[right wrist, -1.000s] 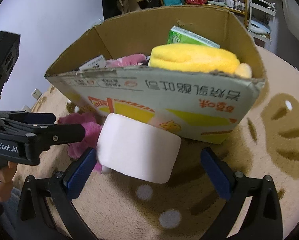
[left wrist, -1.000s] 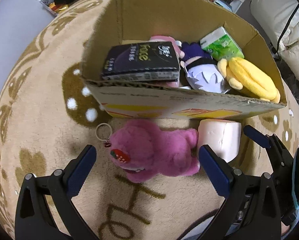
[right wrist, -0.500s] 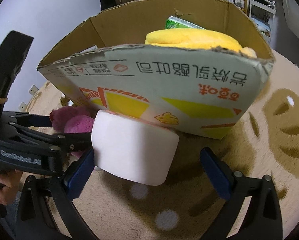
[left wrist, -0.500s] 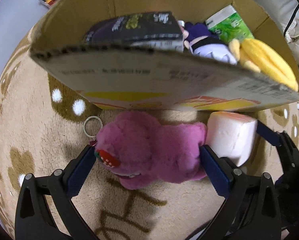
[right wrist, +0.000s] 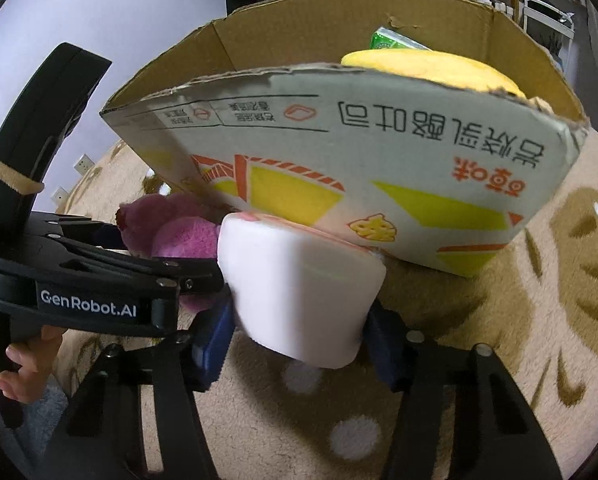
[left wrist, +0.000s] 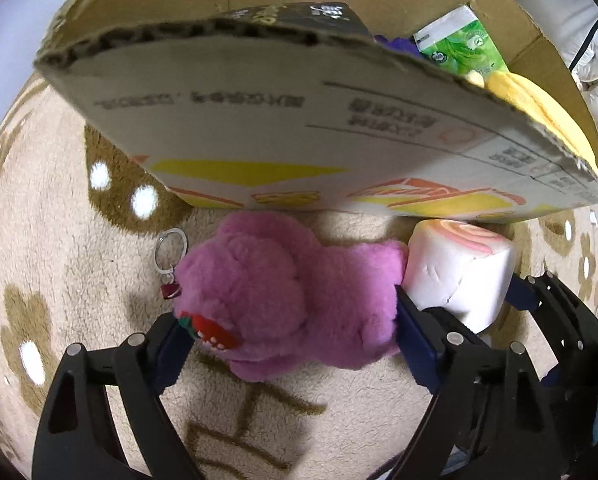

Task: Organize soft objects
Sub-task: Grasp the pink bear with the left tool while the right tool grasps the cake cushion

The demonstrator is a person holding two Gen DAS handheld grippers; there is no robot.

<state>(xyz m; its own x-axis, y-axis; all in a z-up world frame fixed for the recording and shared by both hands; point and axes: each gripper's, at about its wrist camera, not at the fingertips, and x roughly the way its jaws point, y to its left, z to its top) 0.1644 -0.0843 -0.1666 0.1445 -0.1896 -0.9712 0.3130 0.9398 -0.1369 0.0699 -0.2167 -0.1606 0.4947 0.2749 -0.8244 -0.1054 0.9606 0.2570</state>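
A pink plush toy point(left wrist: 283, 292) with a strawberry tag and key ring lies on the rug against the cardboard box point(left wrist: 299, 128). My left gripper point(left wrist: 291, 340) straddles it, jaws closing, and both blue pads touch its sides. Beside it on the right lies a white marshmallow-like soft roll point(left wrist: 459, 268). In the right wrist view, my right gripper point(right wrist: 299, 344) is closing on that roll point(right wrist: 299, 288), pads pressed into both sides. The left gripper's black body point(right wrist: 99, 280) sits just left of the roll, with the pink plush point(right wrist: 179, 236) behind it.
The box point(right wrist: 379, 152) stands right behind both toys and holds a yellow plush point(right wrist: 427, 64), a green tissue pack point(left wrist: 463, 48) and a dark pack point(left wrist: 299, 16). Beige patterned rug point(right wrist: 499, 340) lies all around. A person's fingers point(right wrist: 15, 368) hold the left gripper's handle. Shelves stand behind.
Both grippers came down lower in front of the box. The left jaws narrowed onto the pink plush. The right jaws went from wide open to squeezing the white roll.
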